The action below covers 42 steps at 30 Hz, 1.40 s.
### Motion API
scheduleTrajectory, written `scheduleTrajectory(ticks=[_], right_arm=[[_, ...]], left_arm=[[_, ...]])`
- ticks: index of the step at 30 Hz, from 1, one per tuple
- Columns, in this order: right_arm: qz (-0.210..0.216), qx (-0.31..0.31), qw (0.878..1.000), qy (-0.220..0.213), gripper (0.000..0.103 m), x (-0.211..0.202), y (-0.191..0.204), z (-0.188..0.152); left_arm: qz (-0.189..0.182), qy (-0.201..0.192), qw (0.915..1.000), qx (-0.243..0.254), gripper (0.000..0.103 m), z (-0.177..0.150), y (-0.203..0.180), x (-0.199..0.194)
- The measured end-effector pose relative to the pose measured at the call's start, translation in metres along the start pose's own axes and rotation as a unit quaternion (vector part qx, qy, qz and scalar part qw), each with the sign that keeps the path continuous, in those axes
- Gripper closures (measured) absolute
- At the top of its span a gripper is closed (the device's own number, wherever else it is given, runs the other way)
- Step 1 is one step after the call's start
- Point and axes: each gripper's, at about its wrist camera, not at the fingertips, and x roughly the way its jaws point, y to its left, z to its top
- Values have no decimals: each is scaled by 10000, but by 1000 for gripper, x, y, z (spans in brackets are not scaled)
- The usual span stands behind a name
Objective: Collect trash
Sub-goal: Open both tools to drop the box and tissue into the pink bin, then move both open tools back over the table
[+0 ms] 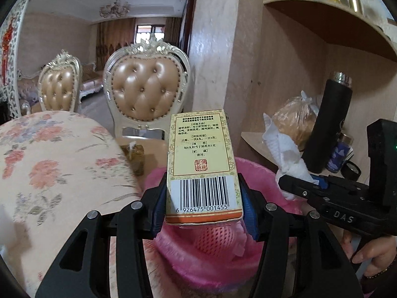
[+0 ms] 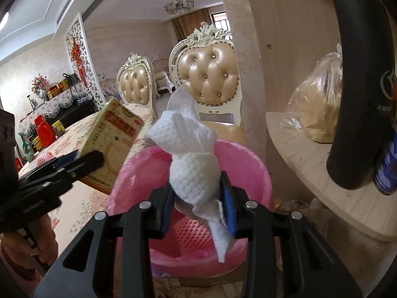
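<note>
My left gripper (image 1: pixel 203 186) is shut on a yellow medicine box (image 1: pixel 202 164) with a barcode, holding it upright over the pink trash bin (image 1: pixel 250 167). The right gripper (image 2: pixel 198 193) is shut on a crumpled white paper towel (image 2: pixel 191 168), which hangs over the same bin (image 2: pixel 255 168). A pink mesh liner shows at the bin's bottom. Both grippers sit side by side above the rim: the right gripper (image 1: pixel 297 186) with its towel (image 1: pixel 285 154) appears in the left wrist view, and the left gripper (image 2: pixel 82 161) with the box (image 2: pixel 111 136) appears in the right wrist view.
A table with a floral cloth (image 1: pixel 49 161) lies left of the bin. Two tufted chairs (image 1: pixel 146 92) stand behind it. To the right, a wooden corner shelf (image 2: pixel 310 164) carries a black flask (image 2: pixel 359 87) and a tied plastic bag (image 2: pixel 320 99). A hand (image 1: pixel 372 255) grips the right handle.
</note>
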Motion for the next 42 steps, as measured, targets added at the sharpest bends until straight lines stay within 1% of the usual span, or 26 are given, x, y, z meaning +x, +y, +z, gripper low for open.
scheduleTrajectory(ticks=[1, 3, 4, 5, 8, 12, 13, 16, 18, 19, 20, 22, 23, 28, 31, 34, 38, 39, 40, 42], right_arm=[[18, 16, 10000, -7, 67, 0, -2, 0], [74, 60, 10000, 0, 54, 4, -6, 1], [46, 88, 9999, -30, 44, 2, -6, 0], [26, 121, 9999, -34, 43, 2, -8, 0], [18, 166, 9998, -68, 43, -2, -11, -1], [30, 170, 9998, -132, 43, -11, -6, -1], [43, 169, 9998, -139, 43, -13, -4, -1], [78, 93, 9999, -107, 43, -18, 8, -5], [115, 46, 9999, -51, 42, -20, 18, -8], [145, 27, 9999, -35, 39, -22, 24, -9], [172, 8, 9999, -15, 34, -23, 29, -11], [193, -8, 9998, 31, 27, -25, 41, -17], [227, -12, 9997, 68, 26, -24, 47, -20], [544, -219, 9971, 483, 26, -11, 95, -37], [824, -443, 9938, 607, 25, -6, 137, -42], [1094, -755, 9888, 673, 24, -2, 183, -49], [1457, -1151, 9799, 734, 24, 9, 246, -55], [1505, -1220, 9781, 758, 24, 11, 256, -56], [1580, -1292, 9758, 788, 24, 16, 269, -57], [1747, -1418, 9706, 859, 24, 27, 295, -56]], left_arm=[[1, 39, 10000, -23, 48, 0, 0, 5], [43, 131, 9999, -73, 47, -2, 2, 17], [76, 185, 9998, -97, 44, -3, 3, 21], [119, 218, 9996, -132, 40, -5, 5, 25], [231, 222, 9993, -180, 32, -8, 10, 26], [424, 163, 9988, -206, 24, -12, 17, 15], [478, 141, 9985, -217, 21, -12, 20, 10], [714, 95, 9970, -270, 12, -17, 28, -7], [941, 104, 9950, -313, 11, -21, 36, -25], [1006, 115, 9943, -319, 10, -22, 39, -30], [1143, 129, 9929, -317, 9, -26, 44, -43], [1325, 105, 9907, -291, 9, -32, 51, -60], [1498, 63, 9883, -271, 9, -37, 58, -77], [1941, -82, 9804, -340, 9, -60, 87, -139], [2283, -145, 9721, -522, 9, -76, 112, -178], [2629, -216, 9620, -711, 9, -92, 139, -216], [3214, -210, 9423, -918, 9, -106, 183, -259], [3359, -202, 9366, -978, 9, -108, 194, -266], [3496, -210, 9308, -1051, 9, -110, 205, -274], [3794, -231, 9160, -1284, 9, -115, 235, -291]])
